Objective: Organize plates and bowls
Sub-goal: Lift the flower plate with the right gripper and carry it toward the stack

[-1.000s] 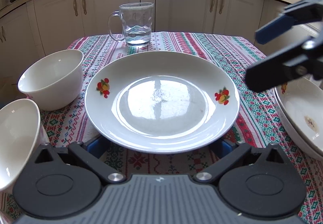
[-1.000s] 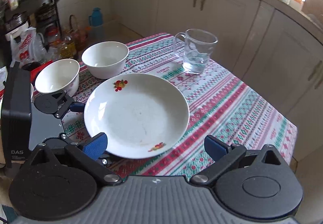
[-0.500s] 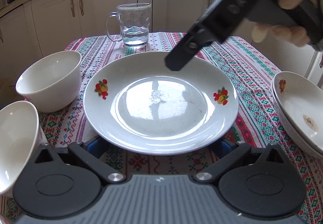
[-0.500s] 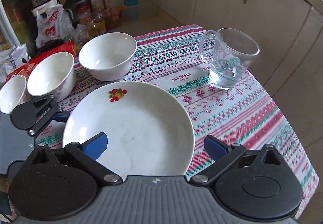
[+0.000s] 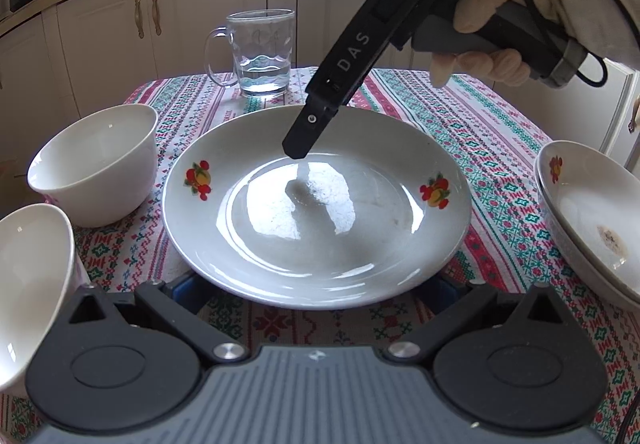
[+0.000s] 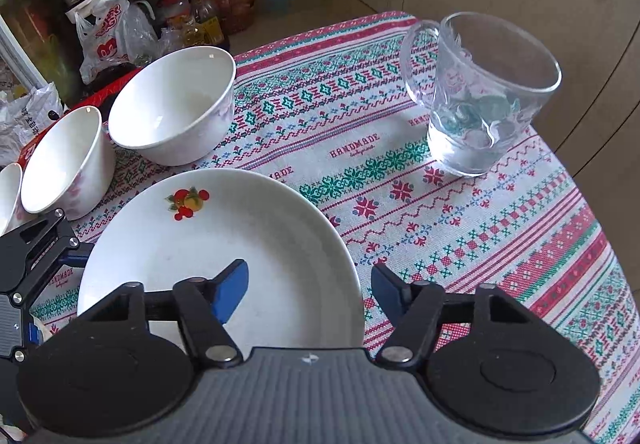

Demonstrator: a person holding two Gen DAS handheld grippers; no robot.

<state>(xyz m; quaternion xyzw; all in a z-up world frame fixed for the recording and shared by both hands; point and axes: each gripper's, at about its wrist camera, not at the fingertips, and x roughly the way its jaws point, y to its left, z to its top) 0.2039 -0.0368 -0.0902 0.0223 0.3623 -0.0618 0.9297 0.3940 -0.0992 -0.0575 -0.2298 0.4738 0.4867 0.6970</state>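
A white plate with fruit motifs [image 5: 316, 204] lies on the patterned tablecloth; it also shows in the right wrist view [image 6: 224, 252]. My left gripper [image 5: 316, 288] is open, its blue fingers mostly hidden under the plate's near rim. My right gripper [image 6: 308, 290] is open and straddles the plate's far rim, one blue finger [image 6: 230, 288] over the plate's well, the other just outside. In the left wrist view the right gripper [image 5: 304, 136] reaches down over the plate's far side. Two white bowls [image 5: 96, 164] [image 5: 28, 284] stand on the left.
A glass mug [image 5: 262, 52] with some water stands behind the plate, also in the right wrist view [image 6: 484, 96]. Stacked deep plates [image 5: 592, 216] sit at the right. A third bowl's edge [image 6: 8, 196] shows at far left. Cabinets lie beyond the table edge.
My right gripper has swung in from the right and come down over the plate's far rim, its jaws narrower than before. The left gripper and the plate have stayed put.
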